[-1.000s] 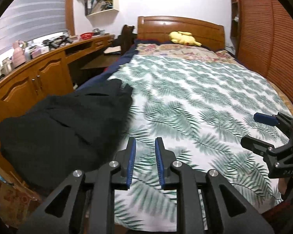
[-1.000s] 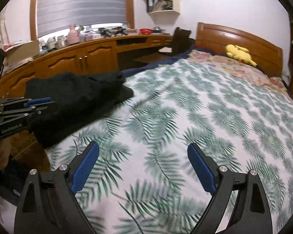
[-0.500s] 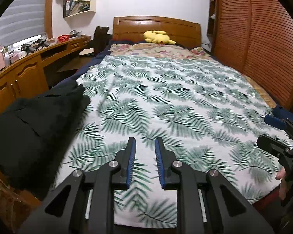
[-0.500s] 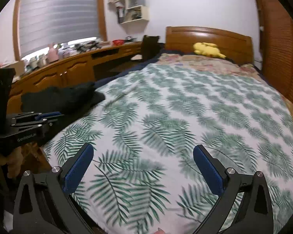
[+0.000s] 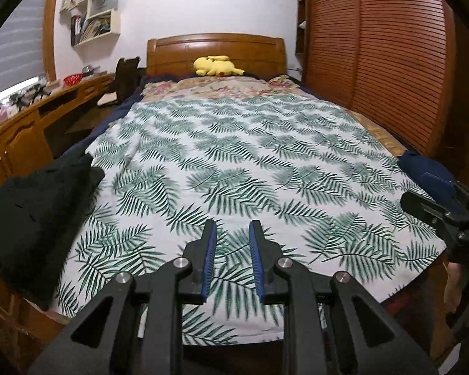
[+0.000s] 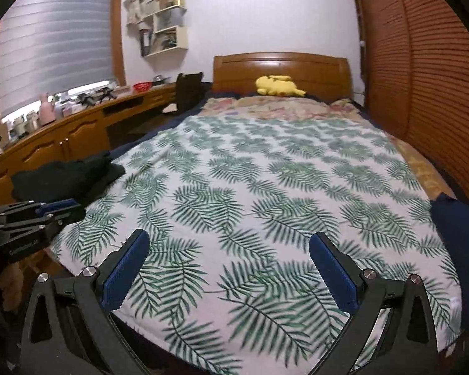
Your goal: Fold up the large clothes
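Note:
A black garment (image 5: 37,206) lies bunched on the bed's left edge, also in the right wrist view (image 6: 68,175). A dark navy garment (image 6: 459,234) sits at the bed's right edge (image 5: 422,168). My left gripper (image 5: 232,228) hovers over the foot of the palm-leaf bedspread (image 5: 234,156), its jaws a narrow gap apart with nothing between them. My right gripper (image 6: 229,240) stands wide open over the same spread, empty. Each gripper shows at the side of the other's view: the left gripper (image 6: 56,209) near the black garment, the right gripper (image 5: 437,193) by the navy one.
A yellow plush toy (image 5: 217,66) lies at the wooden headboard (image 5: 215,50). A long wooden desk with cabinets (image 6: 78,131) runs along the left, with a dark chair (image 6: 189,93). Louvred wardrobe doors (image 5: 375,62) stand close along the right.
Both views have swung right, from the black garment toward the middle of the bed. The navy garment has come into view. The right jaws have widened a little.

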`<state>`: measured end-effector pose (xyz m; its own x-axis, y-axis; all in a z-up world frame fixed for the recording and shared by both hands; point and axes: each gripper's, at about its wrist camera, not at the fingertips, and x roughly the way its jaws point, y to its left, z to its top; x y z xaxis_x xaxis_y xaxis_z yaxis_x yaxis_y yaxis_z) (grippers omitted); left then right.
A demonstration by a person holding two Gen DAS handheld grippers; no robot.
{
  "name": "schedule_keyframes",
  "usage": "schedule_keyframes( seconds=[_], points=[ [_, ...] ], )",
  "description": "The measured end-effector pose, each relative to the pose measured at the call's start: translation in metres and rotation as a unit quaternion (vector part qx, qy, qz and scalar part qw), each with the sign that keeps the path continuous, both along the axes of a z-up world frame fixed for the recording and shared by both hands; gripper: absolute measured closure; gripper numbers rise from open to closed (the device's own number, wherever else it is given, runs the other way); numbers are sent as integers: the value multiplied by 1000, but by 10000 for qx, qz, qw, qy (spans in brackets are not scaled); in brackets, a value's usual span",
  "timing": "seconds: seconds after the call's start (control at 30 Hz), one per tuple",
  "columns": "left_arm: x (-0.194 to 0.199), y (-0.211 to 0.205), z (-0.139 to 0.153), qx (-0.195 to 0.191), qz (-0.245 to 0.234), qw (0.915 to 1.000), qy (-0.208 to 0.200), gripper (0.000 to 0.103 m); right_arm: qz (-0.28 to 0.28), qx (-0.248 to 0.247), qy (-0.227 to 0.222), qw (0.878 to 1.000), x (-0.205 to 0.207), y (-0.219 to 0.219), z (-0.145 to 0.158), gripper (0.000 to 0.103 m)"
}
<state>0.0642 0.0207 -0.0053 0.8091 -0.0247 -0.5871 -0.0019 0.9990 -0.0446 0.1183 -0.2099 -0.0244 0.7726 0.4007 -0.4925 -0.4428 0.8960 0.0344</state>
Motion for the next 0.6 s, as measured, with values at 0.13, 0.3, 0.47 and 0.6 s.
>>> schedule_keyframes(
  seconds=[0.13,0.3,0.47,0.6],
  points=[
    [-5,-12,21,7,-119,9997,-210,82,-130,32,-124,9998,-9,-13,10,0],
    [-12,-24,47,32,-198,9986,-490,82,-280,166,-420,9986,-21,-27,35,0],
    [-20,-30,70,32,-242,9970,-737,82,-379,272,-690,9965,-31,-36,57,0],
    [-28,-31,85,48,-221,9955,-922,81,-414,333,-858,9949,-40,-40,71,0]
  ],
)
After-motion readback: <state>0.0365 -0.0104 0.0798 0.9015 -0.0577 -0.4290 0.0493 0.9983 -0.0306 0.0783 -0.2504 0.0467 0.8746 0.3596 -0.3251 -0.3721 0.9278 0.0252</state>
